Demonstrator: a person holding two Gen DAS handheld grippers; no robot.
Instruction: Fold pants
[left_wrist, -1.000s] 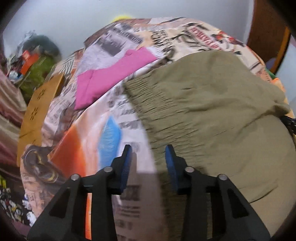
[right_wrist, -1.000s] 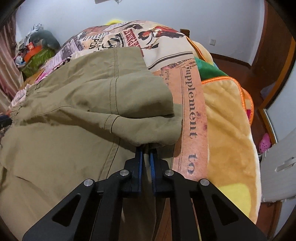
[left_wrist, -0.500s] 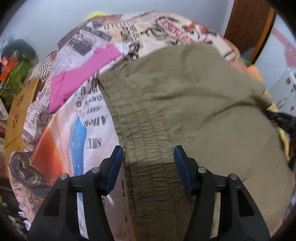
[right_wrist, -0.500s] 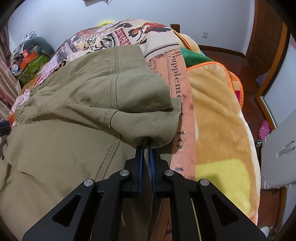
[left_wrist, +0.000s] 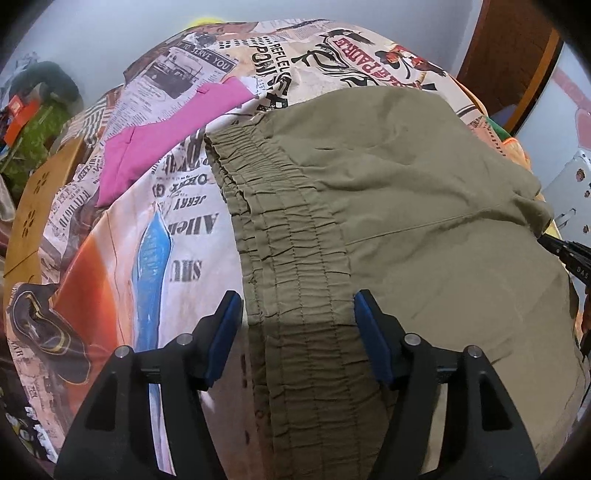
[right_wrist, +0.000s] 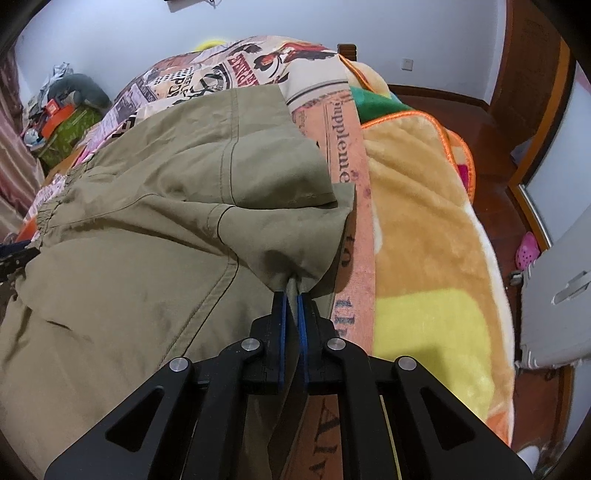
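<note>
1. The olive pants (left_wrist: 406, 206) lay spread on the bed, over the newspaper-print cover (left_wrist: 177, 206). Their long axis ran across the bed, from the gathered waistband (left_wrist: 291, 258) on your left-hand side to the leg ends on your right.
2. The waistband faced the left part of the cover, and its band ran from the near edge away toward the far wall. A pink garment (left_wrist: 162, 136) lay on the cover just beyond it, apart from the pants.
3. Your left gripper (left_wrist: 297, 317) hovered over the near end of the waistband. Its jaws had just been opening and stood released, with the band lying between the blue pads (left_wrist: 225, 332) but not pressed by them.
4. Your right gripper (right_wrist: 291, 299) was clenched on a bunched piece of a pant leg end (right_wrist: 295, 236), and the cloth drew up into a small peak at the fingertips.
5. One leg lay folded over the other there, and its hem ended near a strip of the cover printed with large letters.
6. A plush orange-and-yellow blanket (right_wrist: 424, 221) lay beside that strip, toward the right edge of the bed, apart from the pants.
</note>
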